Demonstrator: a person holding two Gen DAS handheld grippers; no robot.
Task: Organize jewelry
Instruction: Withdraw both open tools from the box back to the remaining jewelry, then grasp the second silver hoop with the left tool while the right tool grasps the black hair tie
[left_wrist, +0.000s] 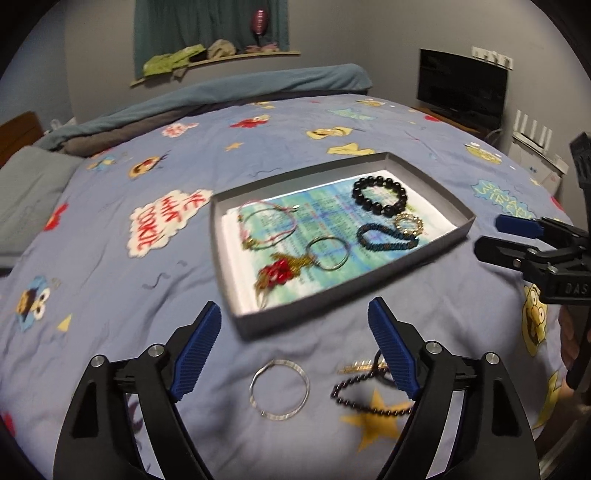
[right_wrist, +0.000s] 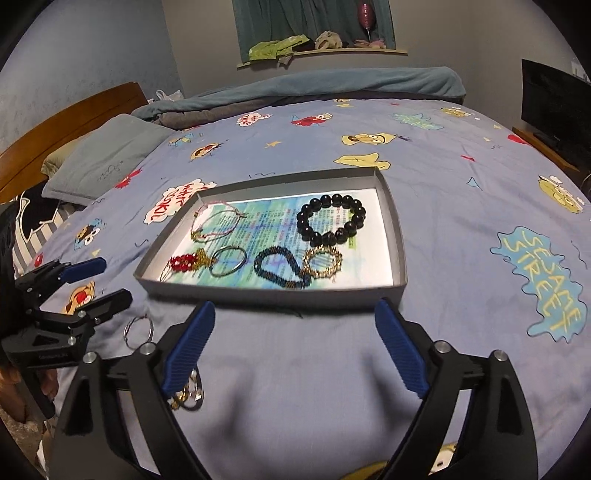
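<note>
Silver bangle (left_wrist: 279, 389) and dark beaded bracelet (left_wrist: 365, 395) lie on the bedspread (left_wrist: 110, 295), near side of the grey tray (left_wrist: 430, 242). My left tongs (left_wrist: 291, 350) and right tongs (right_wrist: 295, 354) both spread wide, empty. Step: loading the tray. Next, I judge: left tongs pinch the bangle's rim.

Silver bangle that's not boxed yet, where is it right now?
In the left wrist view the silver bangle lies on the bedspread between the open left gripper's fingers, just left of the dark beaded strand and outside the box.
</note>
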